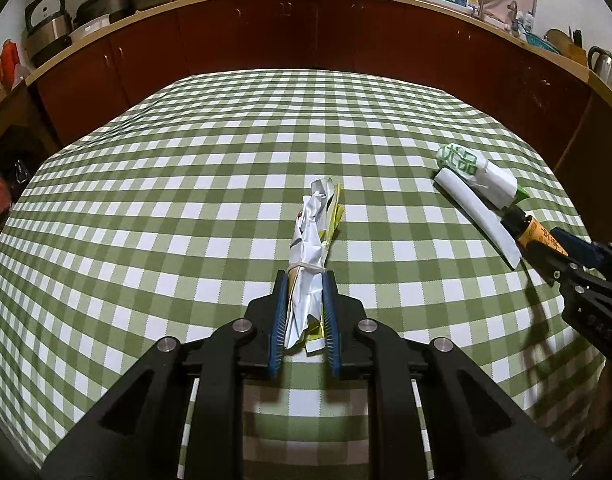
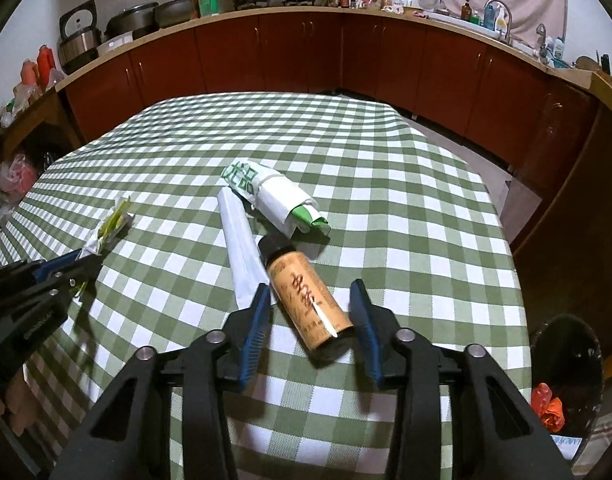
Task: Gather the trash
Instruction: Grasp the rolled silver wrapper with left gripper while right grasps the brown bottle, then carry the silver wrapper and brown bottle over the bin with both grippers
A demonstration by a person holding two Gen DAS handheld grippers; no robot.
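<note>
Left gripper [image 1: 304, 280] clamped the crumpled wrapper [image 1: 312, 240]; right gripper [image 2: 310, 292] straddled the orange bottle [image 2: 308, 300], jaws released.
I judged squaring those jaws across the bottle's middle necessary before clenching, lest it roll.

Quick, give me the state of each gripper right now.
Left gripper: shut on the crumpled wrapper bundle.
Right gripper: open, fingers either side of the brown bottle, not clamped on it.

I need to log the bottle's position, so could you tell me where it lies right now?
In the right wrist view the bottle lies on the checked tablecloth between the open right gripper fingers, its cap toward the folded white paper.
</note>
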